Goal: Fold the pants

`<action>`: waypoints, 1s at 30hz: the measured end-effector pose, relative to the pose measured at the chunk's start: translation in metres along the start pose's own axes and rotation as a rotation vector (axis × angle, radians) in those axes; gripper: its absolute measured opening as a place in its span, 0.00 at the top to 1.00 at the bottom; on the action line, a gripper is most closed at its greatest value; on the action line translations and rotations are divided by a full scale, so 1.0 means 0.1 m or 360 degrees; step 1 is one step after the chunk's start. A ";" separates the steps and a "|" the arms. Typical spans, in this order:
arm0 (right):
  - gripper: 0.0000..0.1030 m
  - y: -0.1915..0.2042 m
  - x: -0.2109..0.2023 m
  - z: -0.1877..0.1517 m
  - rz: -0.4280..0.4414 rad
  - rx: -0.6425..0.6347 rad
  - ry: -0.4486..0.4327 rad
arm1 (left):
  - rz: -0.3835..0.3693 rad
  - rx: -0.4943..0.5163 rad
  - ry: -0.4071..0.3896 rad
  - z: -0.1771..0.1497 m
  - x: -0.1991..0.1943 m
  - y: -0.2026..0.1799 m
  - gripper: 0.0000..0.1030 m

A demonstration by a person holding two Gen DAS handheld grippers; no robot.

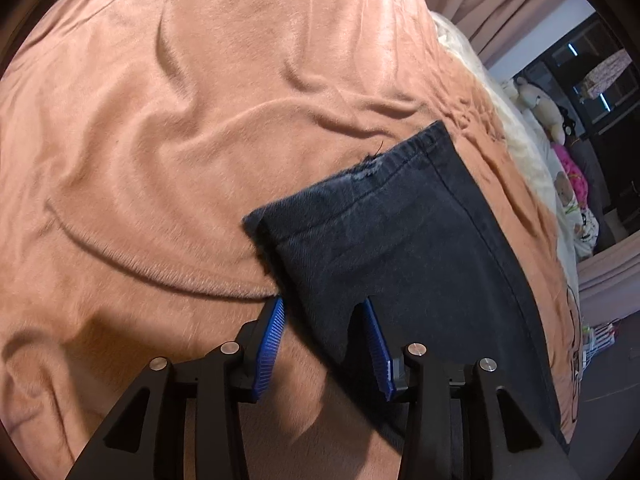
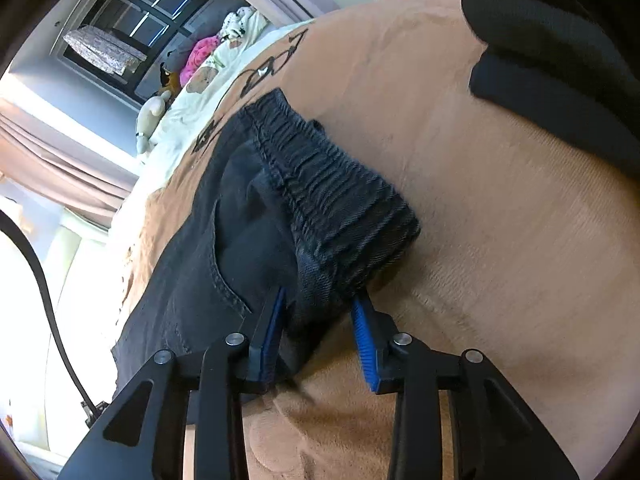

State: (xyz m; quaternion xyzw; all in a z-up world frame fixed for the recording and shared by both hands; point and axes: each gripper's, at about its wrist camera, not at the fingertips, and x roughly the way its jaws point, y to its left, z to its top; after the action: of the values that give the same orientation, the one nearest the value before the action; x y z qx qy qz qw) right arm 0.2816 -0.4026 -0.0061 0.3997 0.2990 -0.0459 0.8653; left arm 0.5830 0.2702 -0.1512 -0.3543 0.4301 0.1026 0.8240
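The dark denim pants (image 1: 404, 232) lie on the peach blanket (image 1: 160, 140) that covers the bed, already doubled lengthwise by the look of it — hem end toward the left gripper (image 1: 325, 314), elastic waistband (image 2: 340, 208) toward the right gripper (image 2: 320, 300). Both tongs stand part-open w/ cloth between the blue pads: in the left wrist view the near hem corner sits between the jaws, w/ the pads apart from the fabric, not pinching; in the right wrist view the waistband corner hangs between the jaws and there's a visible gap at the right pad (image 2: 366, 344), so no real grip there either. My read: this is the moment of laying the garment down or re-seating the hold before the next fold. To do it well — get each pad pair across all layers at the corner, not just the top one, else the stack will peel apart on the lift. Bite the waistband on the gathered elastic, which is thick and won't slip. Keep the two ends level and taut btwn the hands so the leg doesn't sag. The plush blanket drags, so lift clear before carrying hem over to waist. A dark gloved hand (image 2: 552, 52) shows at the upper right of the right wrist view.
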 end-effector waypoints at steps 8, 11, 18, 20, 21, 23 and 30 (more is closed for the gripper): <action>0.69 -0.11 0.14 0.20 0.0066 0.0077 0.0025 | -0.0136 -0.0078 -0.0006 0.00 -0.03 0.04 0.59; 0.69 -0.18 0.18 0.19 0.0078 0.0089 0.0021 | -0.0154 -0.0093 0.0010 -0.07 0.00 0.05 0.59; 0.78 -0.18 0.26 0.17 0.0111 0.0130 -0.0014 | -0.0110 -0.0113 -0.0046 0.00 0.05 0.01 0.92; 0.88 -0.13 0.23 0.15 0.0082 0.0087 -0.0033 | -0.0110 -0.0117 -0.0078 0.00 -0.01 -0.01 0.96; 0.89 -0.08 0.19 0.14 0.0062 0.0058 -0.0049 | -0.0107 -0.0104 -0.0094 0.00 -0.04 -0.03 0.96; 0.92 0.04 0.07 0.13 0.0072 0.0002 -0.0098 | -0.0113 -0.0076 -0.0130 0.03 -0.15 -0.09 0.96; 0.93 0.35 -0.35 0.11 0.0158 -0.0108 -0.0178 | -0.0201 -0.0069 -0.0191 0.12 -0.65 -0.32 0.96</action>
State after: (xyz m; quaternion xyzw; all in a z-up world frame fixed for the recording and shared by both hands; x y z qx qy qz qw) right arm 0.2699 -0.3928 0.0420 0.3814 0.2313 -0.0151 0.8949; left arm 0.5665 0.2633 -0.0803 -0.3918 0.3544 0.0809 0.8452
